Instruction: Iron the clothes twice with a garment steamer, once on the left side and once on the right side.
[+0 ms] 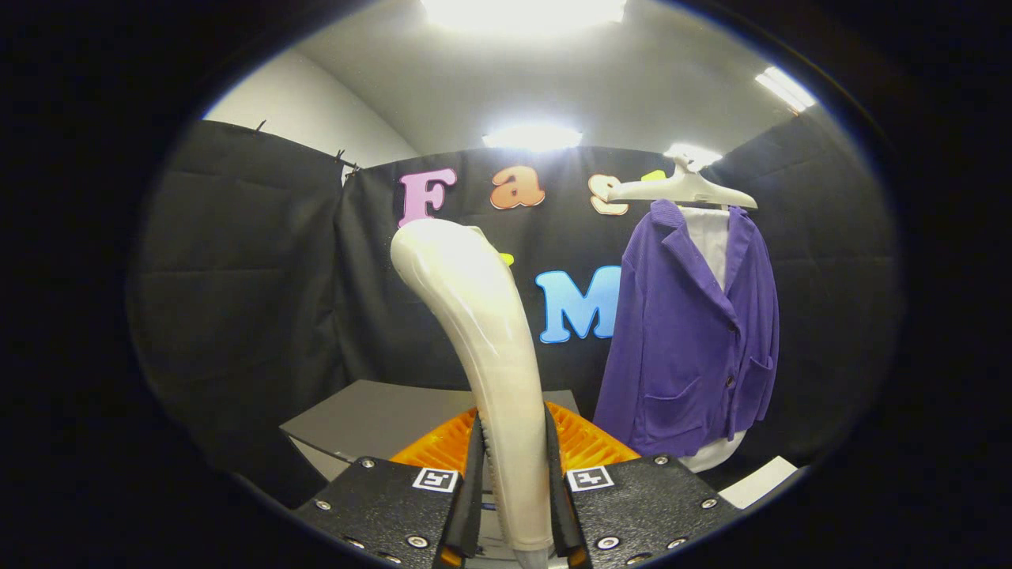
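A cream-white garment steamer point(482, 332) rises upright between my fingers, its curved head leaning to the left at the top. My gripper point(514, 474) is shut on the steamer's handle, both fingers pressing its sides. Beyond the fingers and to the right hangs a purple jacket point(692, 332) over a white shirt point(709, 237) on a white hanger point(681, 190), in front of the black cloth wall. The steamer is well short of the jacket, not touching it.
A grey table point(371, 415) lies just ahead, with an orange ribbed rack point(581, 442) on it behind the steamer. A white flat edge point(759, 482) shows low on the right. Black cloth walls close the booth all round.
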Available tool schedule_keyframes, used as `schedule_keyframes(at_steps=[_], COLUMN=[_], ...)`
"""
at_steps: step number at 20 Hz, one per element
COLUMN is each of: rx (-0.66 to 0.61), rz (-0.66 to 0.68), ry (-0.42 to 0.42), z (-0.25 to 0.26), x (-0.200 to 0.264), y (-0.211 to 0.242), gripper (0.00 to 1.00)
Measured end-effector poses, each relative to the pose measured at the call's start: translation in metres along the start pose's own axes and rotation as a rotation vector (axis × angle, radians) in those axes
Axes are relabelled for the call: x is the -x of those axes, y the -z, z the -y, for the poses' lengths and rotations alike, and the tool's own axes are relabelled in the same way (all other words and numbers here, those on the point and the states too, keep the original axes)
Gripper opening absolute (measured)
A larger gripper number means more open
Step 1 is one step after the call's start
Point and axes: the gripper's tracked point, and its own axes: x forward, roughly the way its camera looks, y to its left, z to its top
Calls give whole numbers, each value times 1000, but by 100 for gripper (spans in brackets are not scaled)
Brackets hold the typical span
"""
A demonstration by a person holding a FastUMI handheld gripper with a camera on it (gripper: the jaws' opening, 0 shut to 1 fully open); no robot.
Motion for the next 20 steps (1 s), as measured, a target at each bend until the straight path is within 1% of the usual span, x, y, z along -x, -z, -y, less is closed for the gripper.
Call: schedule_keyframes(at_steps=[1, 4, 10, 14, 20], rx=[-4, 39, 105, 110, 118], rz=[1, -9, -53, -58, -66], ry=[12, 54, 93, 128, 141], z=[-3, -11, -24, -23, -21], x=[-4, -16, -36, -38, -34], y=[1, 4, 21, 29, 34], gripper=[36, 36, 36, 36, 36])
